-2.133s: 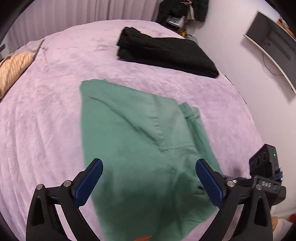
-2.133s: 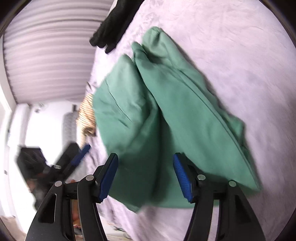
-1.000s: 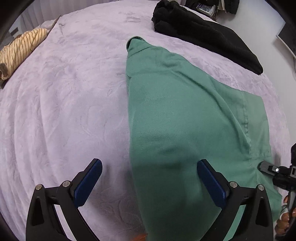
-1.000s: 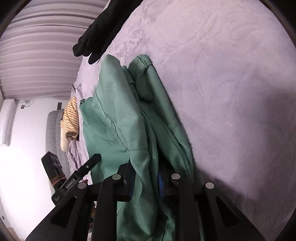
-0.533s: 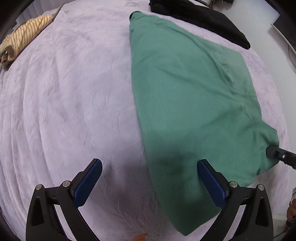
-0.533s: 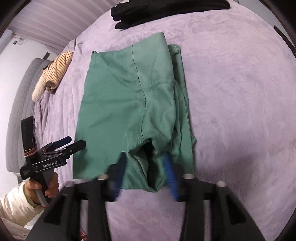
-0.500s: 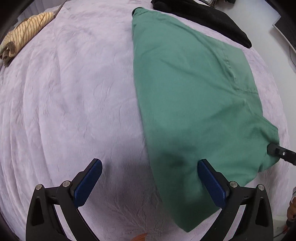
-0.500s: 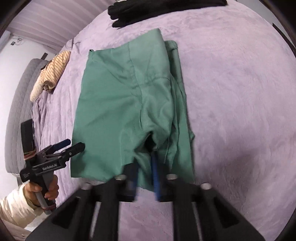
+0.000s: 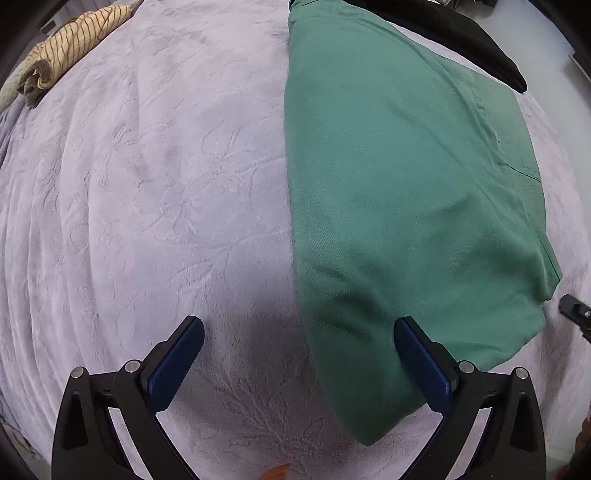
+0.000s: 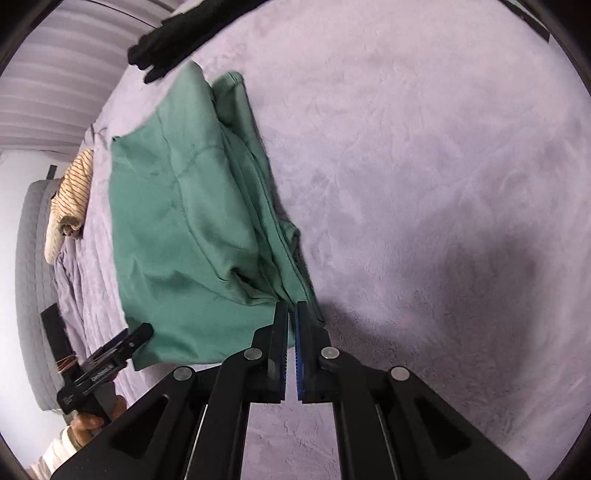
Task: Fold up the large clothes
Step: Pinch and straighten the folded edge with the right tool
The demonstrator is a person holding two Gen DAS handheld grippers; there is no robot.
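A green garment [image 9: 399, 192] lies folded lengthwise on the lilac bedspread [image 9: 147, 206]. My left gripper [image 9: 299, 332] is open and empty just above the bed, its right finger [image 9: 421, 362] over the garment's near edge. In the right wrist view the garment [image 10: 184, 206] runs away to the upper left. My right gripper [image 10: 291, 314] is shut on the garment's near right corner, where several layers bunch. The left gripper also shows in the right wrist view [image 10: 110, 354].
A black garment [image 9: 454, 33] lies beyond the green one; it shows in the right wrist view [image 10: 177, 40] too. A striped beige cloth [image 9: 66, 48] is rolled at the far left of the bed. A grey headboard [image 10: 33, 280] edges the bed.
My right gripper has closed fully on the garment's near right corner. My left gripper has come lower and closer to the bed beside the garment's near edge, still open.
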